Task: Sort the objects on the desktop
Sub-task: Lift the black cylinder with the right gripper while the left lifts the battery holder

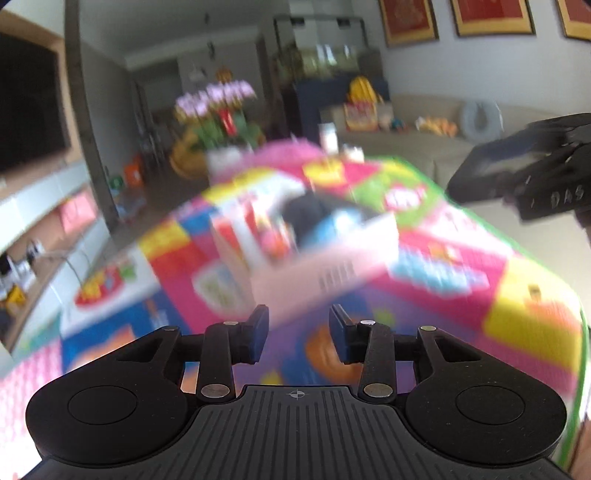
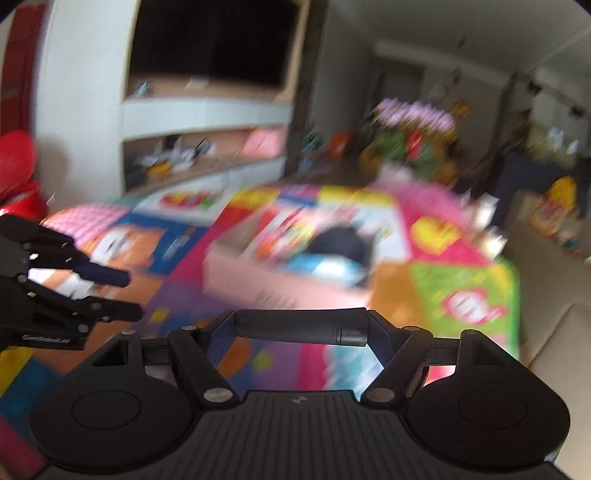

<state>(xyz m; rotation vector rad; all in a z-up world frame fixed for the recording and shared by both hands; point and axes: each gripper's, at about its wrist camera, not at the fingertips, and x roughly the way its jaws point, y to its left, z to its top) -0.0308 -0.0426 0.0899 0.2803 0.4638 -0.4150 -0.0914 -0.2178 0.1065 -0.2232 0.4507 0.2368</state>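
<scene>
— Underfoot, so to speak, we have a soft mat of bright patchwork squares (image 1: 517,314), smeared by blur, its print unreadable. What do we see closest?

— Our left gripper (image 1: 299,325): its blue pads (image 1: 258,332) stand apart with a clear gap, and nothing lies between them.

— And our right gripper (image 2: 301,334)?

— It is clamped on a matt black cylinder with a cap-like seam near one end (image 2: 295,325), held crosswise, one finger at each end. We cannot tell what the cylinder is. From the left wrist, that gripper is cut off by the right edge and its load is only a dark shape.

— Farther out?

— A pale pink slotted plastic basket (image 1: 332,266) sits on the mat, well apart from both grippers. We make out something rounded and black (image 1: 310,210) inside it, beside a blue patch and red-and-white packaging; we cannot name any of them.

— And beyond?

— A dark television screen (image 2: 214,40) above white shelves, a blurred pot of purple flowers (image 1: 218,99), a beige sofa (image 1: 424,144), and gold-framed red pictures (image 1: 491,16) cropped by the top edge.
</scene>
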